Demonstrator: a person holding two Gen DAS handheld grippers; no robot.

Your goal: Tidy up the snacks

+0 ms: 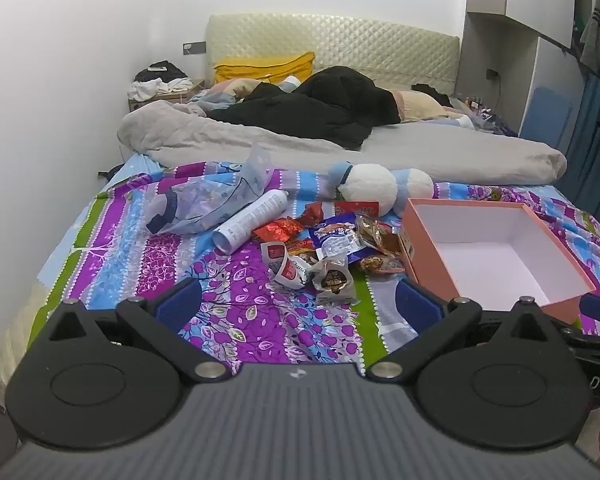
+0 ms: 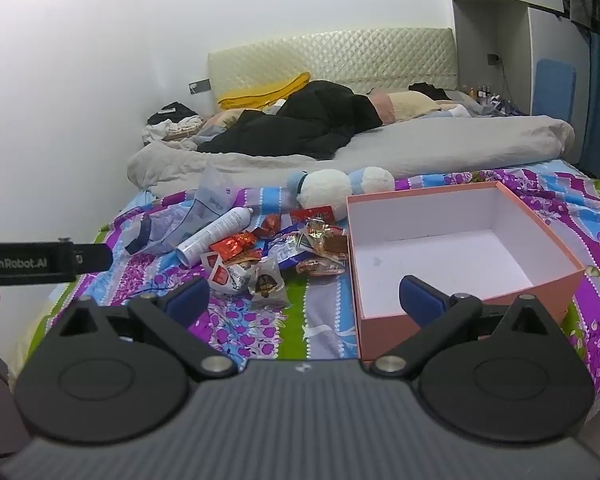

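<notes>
open pink box (image 2: 460, 240), snack pile (image 2: 284, 252) beside, plush toy (image 2: 328, 190) behind

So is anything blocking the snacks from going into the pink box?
Nothing visible does. The snacks lie in a heap on the bedspread right beside the pink box, which has no lid on and nothing inside. The white bottle and plush toy sit behind the heap, not between.

Snack packets (image 1: 332, 248) heaped on bedspread — just beside open pink box (image 1: 496, 252).
</notes>
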